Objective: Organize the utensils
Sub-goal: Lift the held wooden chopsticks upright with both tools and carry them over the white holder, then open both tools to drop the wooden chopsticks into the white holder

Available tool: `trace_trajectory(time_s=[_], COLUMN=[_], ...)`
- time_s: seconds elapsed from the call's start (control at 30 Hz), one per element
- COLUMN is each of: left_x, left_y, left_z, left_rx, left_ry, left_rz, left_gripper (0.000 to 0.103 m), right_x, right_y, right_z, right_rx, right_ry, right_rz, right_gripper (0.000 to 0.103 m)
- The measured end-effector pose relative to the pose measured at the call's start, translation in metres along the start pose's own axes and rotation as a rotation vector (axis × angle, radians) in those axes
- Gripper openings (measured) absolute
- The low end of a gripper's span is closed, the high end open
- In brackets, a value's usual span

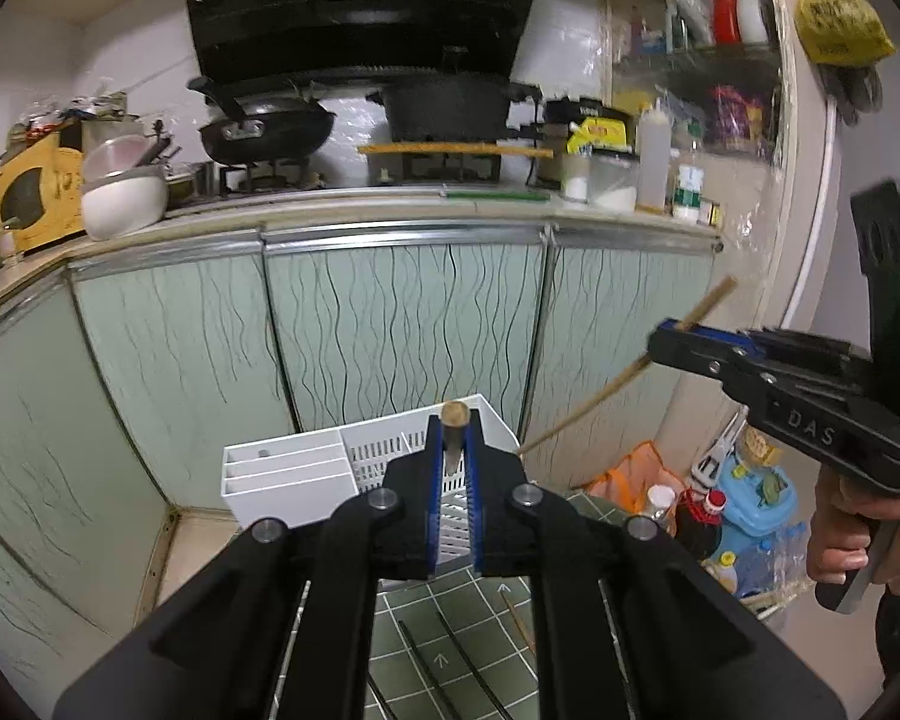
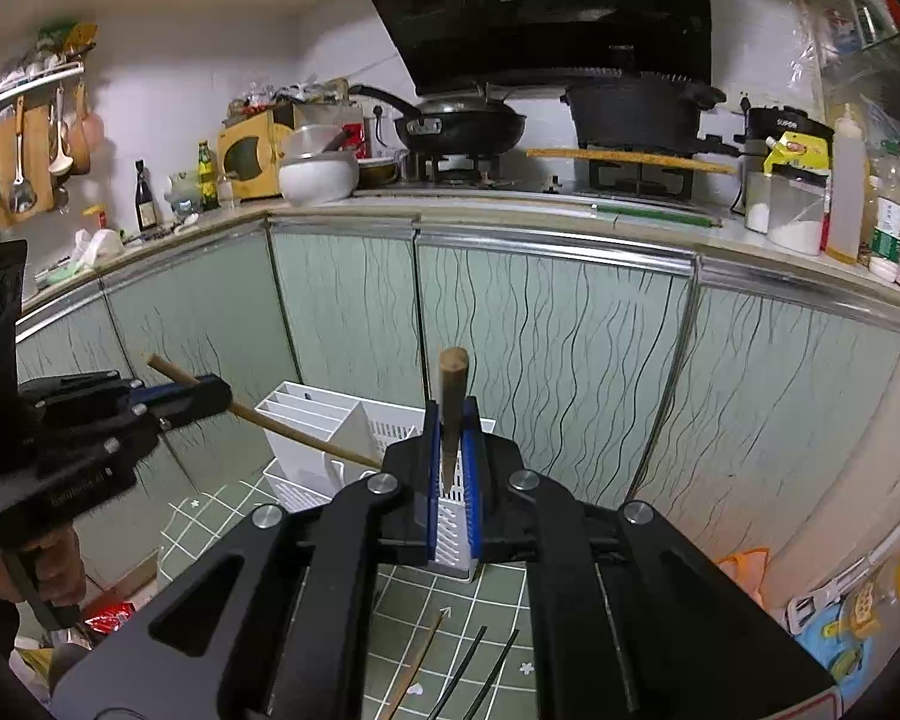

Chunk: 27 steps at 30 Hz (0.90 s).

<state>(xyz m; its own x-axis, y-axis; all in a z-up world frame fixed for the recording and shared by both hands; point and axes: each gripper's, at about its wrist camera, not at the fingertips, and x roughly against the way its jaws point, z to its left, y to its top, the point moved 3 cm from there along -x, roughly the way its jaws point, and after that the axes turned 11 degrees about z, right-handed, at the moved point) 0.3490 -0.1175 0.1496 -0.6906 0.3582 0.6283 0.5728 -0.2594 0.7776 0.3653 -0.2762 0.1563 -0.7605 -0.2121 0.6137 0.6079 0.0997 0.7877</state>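
While each of the two tongs pinches one wooden chopstick, three more sticks lie loose on the green tiled mat below them. The left tongs (image 1: pixel 453 456) are pressed onto a brown chopstick (image 1: pixel 453 420) that stands nearly end-on to their camera, its round butt showing above the blue pads. In the right wrist view this same stick (image 2: pixel 306 441) runs as a long, thin, light-brown rod slanting down from those tongs (image 2: pixel 210 399) toward the white utensil caddy (image 2: pixel 324 420). The right tongs (image 2: pixel 453 450) clamp the second chopstick (image 2: pixel 452 384), darker brown with a blunt top, upright between the pads; from the left wrist view it (image 1: pixel 588 405) slants across and beyond the right tongs (image 1: pixel 669 339), its lower tip near the caddy's (image 1: pixel 288 480) far corner. The caddy is one piece, white, with narrow slots on one side and a slotted basket on the other, sitting on the mat (image 2: pixel 498 606) just ahead of both tongs. On the mat, nearer than the caddy, lie one brown chopstick (image 2: pixel 417 669) and two black ones (image 2: pixel 471 669).
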Motion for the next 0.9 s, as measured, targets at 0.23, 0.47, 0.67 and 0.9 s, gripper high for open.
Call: trace_trajectory(time_s=[0.23,0.47,0.67,0.9], left_x=[-0.043,-0.069,-0.051,-0.015], left_y=[-0.003,-0.009,-0.014,-0.027], left_z=[0.007,0.02,0.026,0.025], left_rx=[0.006,0.085,0.098,0.066], left_ry=[-0.008,0.046,0.068,0.115], left_rz=[0.065,0.071,-0.001,-0.072], left_gripper=[0.007,0.09,0.093,0.098], right_x=[-0.039,-0.068,-0.055,-0.029], right_y=[-0.001,-0.005,-0.006,-0.005], right_z=[-0.005,-0.019,-0.023,-0.019], right_rx=[0.002,-0.013,-0.034,-0.028], right_ry=[0.023,0.015,-0.05,-0.08], right_rz=[0.047,0.057,0.016,-0.013], right_gripper=[0.007,0.029,0.084,0.095])
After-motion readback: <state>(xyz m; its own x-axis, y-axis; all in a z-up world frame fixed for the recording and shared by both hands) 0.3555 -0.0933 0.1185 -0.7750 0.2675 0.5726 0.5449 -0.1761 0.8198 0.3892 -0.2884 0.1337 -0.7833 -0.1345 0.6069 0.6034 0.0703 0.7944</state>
